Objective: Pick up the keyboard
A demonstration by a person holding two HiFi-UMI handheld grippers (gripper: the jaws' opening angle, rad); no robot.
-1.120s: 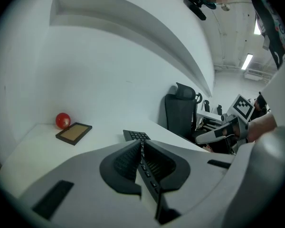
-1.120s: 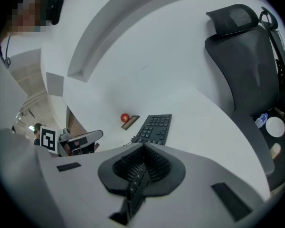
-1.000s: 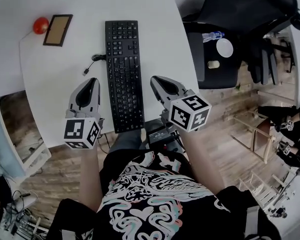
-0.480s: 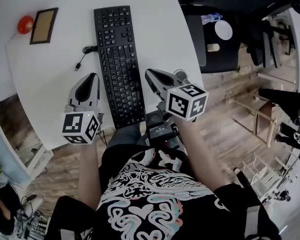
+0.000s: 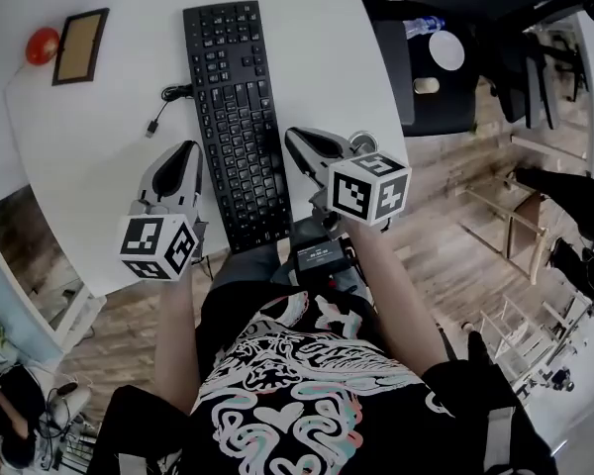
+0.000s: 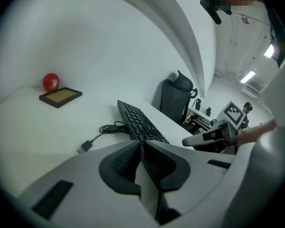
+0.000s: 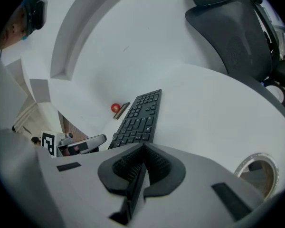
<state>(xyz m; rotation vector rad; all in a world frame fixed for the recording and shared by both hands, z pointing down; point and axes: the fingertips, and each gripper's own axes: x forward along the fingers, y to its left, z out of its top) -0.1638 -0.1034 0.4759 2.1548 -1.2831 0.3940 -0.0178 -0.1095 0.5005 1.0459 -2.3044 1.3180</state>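
Lowered left gripper (image 5: 189, 148) and right gripper (image 5: 292, 136) either side of the long black plastic keyboard (image 5: 234, 117), flat on the white table (image 5: 99, 156); both jaw pairs together, empty; must open before grasping.

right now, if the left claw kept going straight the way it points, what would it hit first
Probably the bare white table just left of the keyboard, near its cable. The left claw tilts down; depth is unclear, so it could clip the keyboard's edge.
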